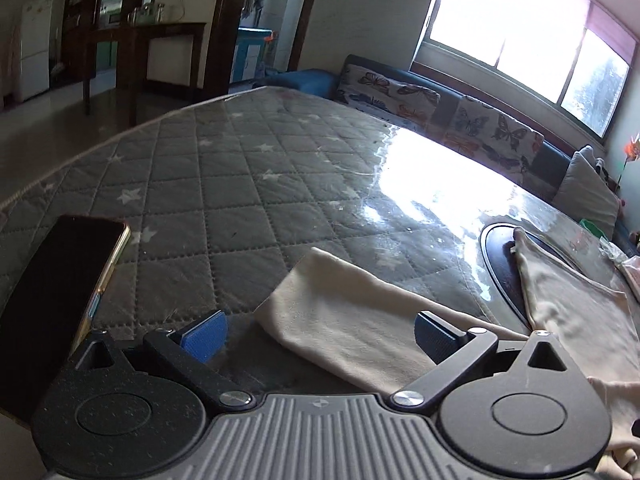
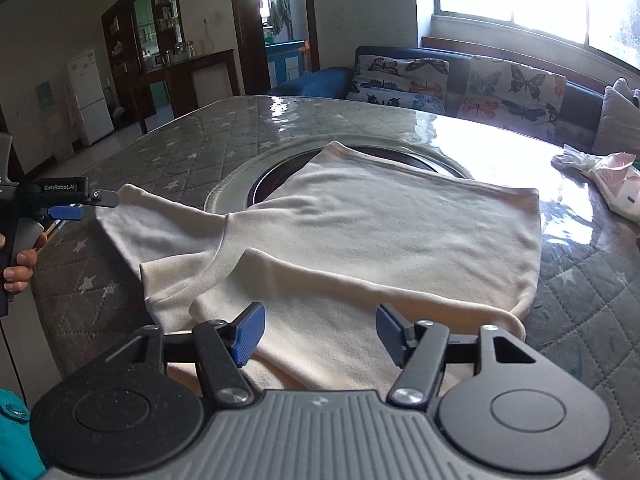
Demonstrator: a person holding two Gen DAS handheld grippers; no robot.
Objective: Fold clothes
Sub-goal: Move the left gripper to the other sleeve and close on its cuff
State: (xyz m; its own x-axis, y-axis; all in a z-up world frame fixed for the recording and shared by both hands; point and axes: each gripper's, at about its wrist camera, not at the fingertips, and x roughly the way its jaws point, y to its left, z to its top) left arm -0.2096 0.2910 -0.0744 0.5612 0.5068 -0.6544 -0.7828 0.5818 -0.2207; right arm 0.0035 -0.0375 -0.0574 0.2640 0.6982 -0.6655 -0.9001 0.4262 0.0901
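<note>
A quilted grey table (image 2: pixel 192 148) with white stars, under a glossy clear cover, filled both views, with a dark round inset (image 2: pixel 272 184) near its middle. Behind it ran a sofa (image 2: pixel 460 80) with butterfly cushions, below a bright window (image 1: pixel 520 20).

A cream garment (image 2: pixel 360 232) lay spread on the table, its body partly over the inset, one sleeve (image 2: pixel 160 220) reaching out to the left and another folded across its near edge.

A dark phone (image 1: pixel 52 280) lay at the table's left edge.

The right gripper (image 2: pixel 320 334) hung low over the garment's near edge, its blue pads spread apart and gripping nothing. The left gripper (image 1: pixel 320 336) hovered at the sleeve's end, its fingers wide apart and empty, one pad over bare quilt, the other over cloth. Seen from the right wrist, a hand (image 2: pixel 18 264) held that gripper's handle.
</note>
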